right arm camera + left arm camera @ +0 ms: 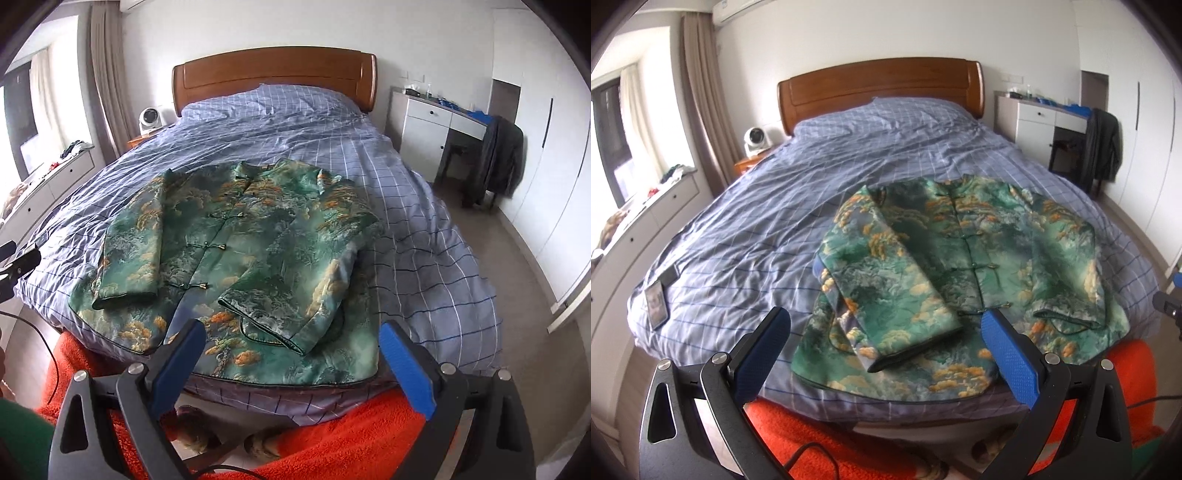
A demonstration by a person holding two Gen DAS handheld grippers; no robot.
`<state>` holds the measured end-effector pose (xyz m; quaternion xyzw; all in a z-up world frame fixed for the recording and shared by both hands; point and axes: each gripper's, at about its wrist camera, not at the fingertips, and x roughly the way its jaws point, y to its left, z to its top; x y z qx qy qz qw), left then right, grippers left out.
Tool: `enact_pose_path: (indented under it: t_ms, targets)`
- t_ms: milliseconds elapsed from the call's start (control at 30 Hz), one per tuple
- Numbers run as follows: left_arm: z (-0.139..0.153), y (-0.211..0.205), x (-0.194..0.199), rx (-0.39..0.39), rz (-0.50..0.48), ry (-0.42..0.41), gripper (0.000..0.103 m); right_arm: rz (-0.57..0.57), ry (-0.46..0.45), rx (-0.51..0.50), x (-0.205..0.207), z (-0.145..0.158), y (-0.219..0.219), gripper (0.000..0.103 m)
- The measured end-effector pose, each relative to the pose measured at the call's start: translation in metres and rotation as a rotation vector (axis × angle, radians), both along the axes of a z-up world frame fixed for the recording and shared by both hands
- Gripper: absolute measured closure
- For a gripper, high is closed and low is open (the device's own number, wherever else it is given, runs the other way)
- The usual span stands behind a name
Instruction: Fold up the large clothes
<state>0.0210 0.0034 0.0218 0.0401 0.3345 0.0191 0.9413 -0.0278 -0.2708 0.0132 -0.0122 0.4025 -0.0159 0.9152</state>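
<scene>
A green jacket with an orange and grey landscape print [964, 266] lies flat, front up, on the bed near its foot; it also shows in the right wrist view [258, 243]. Both sleeves are folded in over the front: one sleeve [886, 288] on the left side and the other sleeve [306, 291] on the right side. My left gripper [886, 325] is open and empty, held above the jacket's lower left hem. My right gripper [291, 336] is open and empty, above the lower right hem.
The bed has a blue checked cover [775, 206] and a wooden headboard [879, 88]. A phone [655, 302] lies near the bed's left edge. An orange blanket [332, 435] hangs at the bed's foot. A white desk [428, 125] and a chair with a dark garment [498, 162] stand at the right.
</scene>
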Motion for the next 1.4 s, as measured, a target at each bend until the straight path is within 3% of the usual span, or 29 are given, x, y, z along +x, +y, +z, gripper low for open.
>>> enact_pose_path:
  t_ms: [267,400,1133,1400]
  targets:
    - [0.005,0.000,0.004,-0.030,-0.016,-0.009,0.000,0.016,-0.103,-0.059,-0.006,0.018,0.011,0.006]
    - [0.009,0.002,0.004,-0.034,-0.016,-0.027,0.000,0.013,-0.108,-0.028,-0.001,0.022,0.006,0.006]
    - [0.005,0.013,0.011,-0.062,-0.001,-0.029,0.000,0.064,-0.140,-0.105,0.012,0.020,0.025,0.006]
    - [-0.003,0.006,0.025,0.022,0.002,0.012,0.000,0.083,-0.186,-0.148,0.015,0.016,0.038,0.006]
